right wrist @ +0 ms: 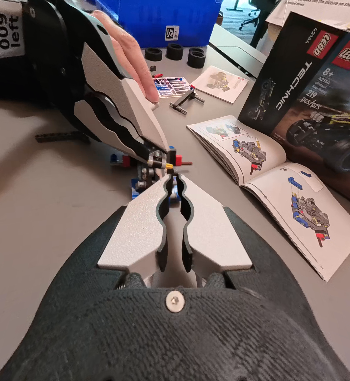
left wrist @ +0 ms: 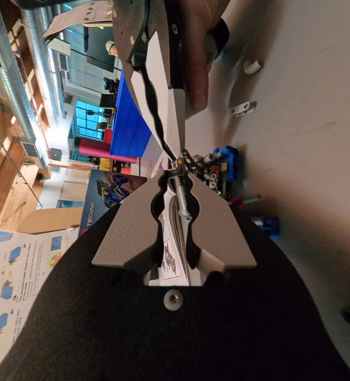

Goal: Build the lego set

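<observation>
Close together, two hand-held tools meet over a small, part-built brick model [right wrist: 141, 181] that sits on the grey tabletop [right wrist: 46, 206], well in from its edges.

The left tongs [left wrist: 178, 173] are clamped on a spring strut [left wrist: 182, 193]. It is a slim grey rod with a metal coil and a collar, and the wavy black pads press on the collar end. The right tongs [right wrist: 173, 176] are drawn together at the tips. They touch the model just below a yellow pin [right wrist: 169, 165]. We cannot tell whether they pinch anything there.

We judge that work this fine calls for a steady, light hold. The strut is hard, smooth plastic and round in section, so it could roll or twist between the pads. The coil would give under pressure.

The model is a knot of black holed beams, grey connectors, red pins and blue blocks. It looks rigid, with many small studs.

Toward the right edge of the tabletop lies an open paper booklet [right wrist: 273, 185] with curling pages. Behind it stands a glossy cardboard box [right wrist: 314, 92].

Near the far edge we see three matt black rubber tyres [right wrist: 175, 51] in front of a blue plastic bin [right wrist: 159, 20]. A sticker sheet [right wrist: 170, 86] lies closer in. A long black beam [right wrist: 62, 137] lies toward the left edge.
</observation>
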